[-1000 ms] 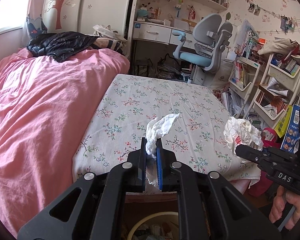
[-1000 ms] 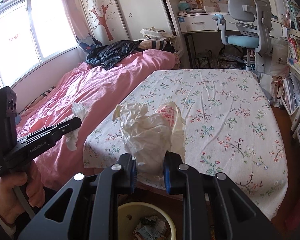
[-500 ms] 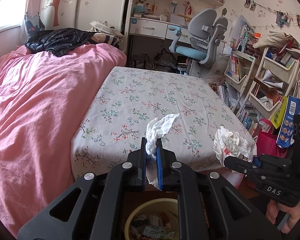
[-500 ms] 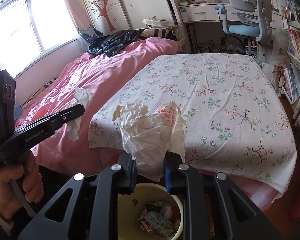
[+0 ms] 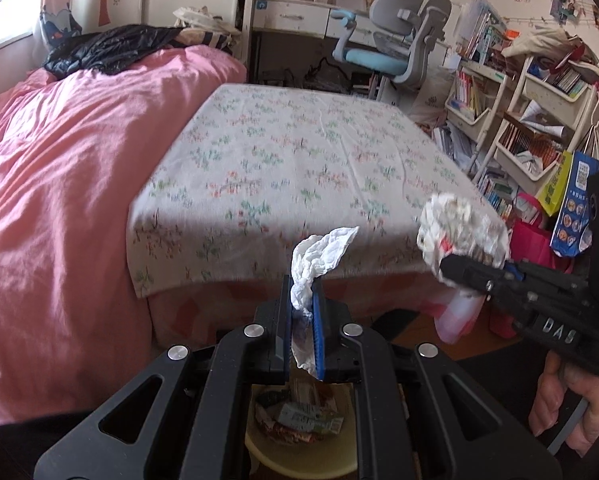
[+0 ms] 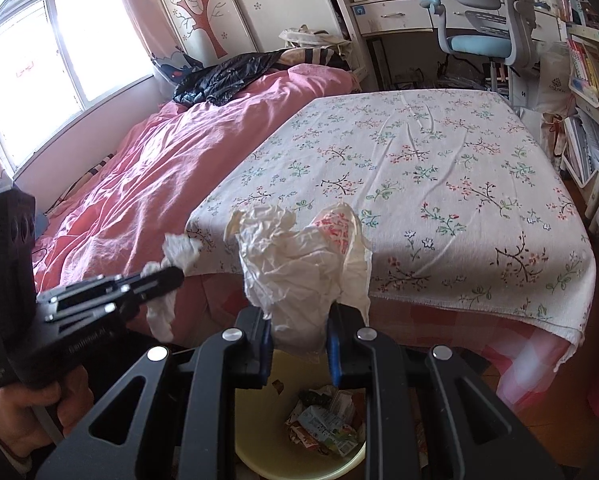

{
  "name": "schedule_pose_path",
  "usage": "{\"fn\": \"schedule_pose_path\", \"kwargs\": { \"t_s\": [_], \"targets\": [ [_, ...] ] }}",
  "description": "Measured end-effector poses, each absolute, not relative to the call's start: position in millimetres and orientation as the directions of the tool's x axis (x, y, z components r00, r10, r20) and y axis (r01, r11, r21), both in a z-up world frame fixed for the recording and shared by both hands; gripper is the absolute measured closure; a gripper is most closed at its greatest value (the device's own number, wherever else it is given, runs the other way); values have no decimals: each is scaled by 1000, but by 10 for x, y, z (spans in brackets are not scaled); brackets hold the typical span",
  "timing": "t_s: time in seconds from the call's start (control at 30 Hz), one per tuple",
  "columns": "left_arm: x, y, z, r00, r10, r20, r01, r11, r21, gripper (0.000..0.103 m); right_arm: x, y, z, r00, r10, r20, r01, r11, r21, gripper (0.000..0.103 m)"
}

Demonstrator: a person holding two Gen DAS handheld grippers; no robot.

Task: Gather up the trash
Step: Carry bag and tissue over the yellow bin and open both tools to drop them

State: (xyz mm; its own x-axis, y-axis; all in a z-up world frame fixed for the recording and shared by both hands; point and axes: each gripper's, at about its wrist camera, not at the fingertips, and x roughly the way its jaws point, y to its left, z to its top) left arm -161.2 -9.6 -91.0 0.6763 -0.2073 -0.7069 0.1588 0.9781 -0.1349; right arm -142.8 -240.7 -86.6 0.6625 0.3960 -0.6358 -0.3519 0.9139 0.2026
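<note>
Floral bedsheet [image 6: 439, 168] beside pink duvet [image 5: 59, 200] (cluttered bedroom).

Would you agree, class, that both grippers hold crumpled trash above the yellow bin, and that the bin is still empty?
Not quite. The left gripper is shut on a white tissue and the right gripper on a crumpled plastic bag, both above the yellow bin. But the bin is not empty: the right wrist view shows wrappers already lying in it.
</note>
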Motion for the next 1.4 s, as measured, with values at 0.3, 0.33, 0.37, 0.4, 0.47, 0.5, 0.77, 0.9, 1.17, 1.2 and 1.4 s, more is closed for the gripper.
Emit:
{"fn": "schedule_pose_path", "kwargs": {
  "t_s": [0.3, 0.33, 0.37, 0.4, 0.47, 0.5, 0.77, 0.9, 1.17, 1.2, 1.4],
  "targets": [
    [-1689, -11, -1223, 568, -182, -803, 70, 982, -173, 79, -1448, -2414, -1068, 601, 431, -673, -322, 902, 290, 81],
    [-1700, 12, -1194, 586, -167, -793, 54, 984, -168, 73, -1456, -2391, -1093, 592, 430, -681, -323, 902, 288, 81],
    [-1710, 35, -1176, 601, -156, -784, 40, 985, -166, 60, -1465, -2367, -1119, 584, 427, -690, -326, 902, 282, 81],
    [-1725, 65, -1138, 624, -140, -768, 20, 986, -164, 52, -1472, -2342, -1142, 576, 426, -698, -330, 902, 277, 81],
    [-1752, 115, -1057, 667, -114, -737, -10, 987, -162, 46, -1481, -2291, -1186, 559, 424, -712, -337, 901, 273, 81],
    [-1771, 138, -1007, 691, -100, -716, -23, 987, -161, 43, -1483, -2274, -1205, 553, 423, -718, -338, 901, 271, 81],
    [-1875, 208, -727, 799, 1, -601, -96, 987, -126, 22, -1488, -2131, -1393, 480, 433, -763, -356, 891, 282, 80],
    [-1862, 208, -681, 799, 2, -601, -93, 988, -121, 20, -1490, -2058, -1487, 438, 426, -792, -364, 889, 277, 74],
    [-1873, 223, -682, 800, 19, -600, -112, 987, -118, 15, -1461, -2060, -1616, 402, 378, -834, -327, 910, 255, 48],
    [-1870, 222, -687, 800, 20, -600, -113, 987, -117, 14, -1462, -2075, -1606, 408, 377, -831, -321, 912, 256, 47],
    [-1877, 204, -688, 802, 34, -597, -118, 988, -102, 10, -1471, -2142, -1570, 449, 352, -821, -296, 926, 236, 39]
  ]
}}
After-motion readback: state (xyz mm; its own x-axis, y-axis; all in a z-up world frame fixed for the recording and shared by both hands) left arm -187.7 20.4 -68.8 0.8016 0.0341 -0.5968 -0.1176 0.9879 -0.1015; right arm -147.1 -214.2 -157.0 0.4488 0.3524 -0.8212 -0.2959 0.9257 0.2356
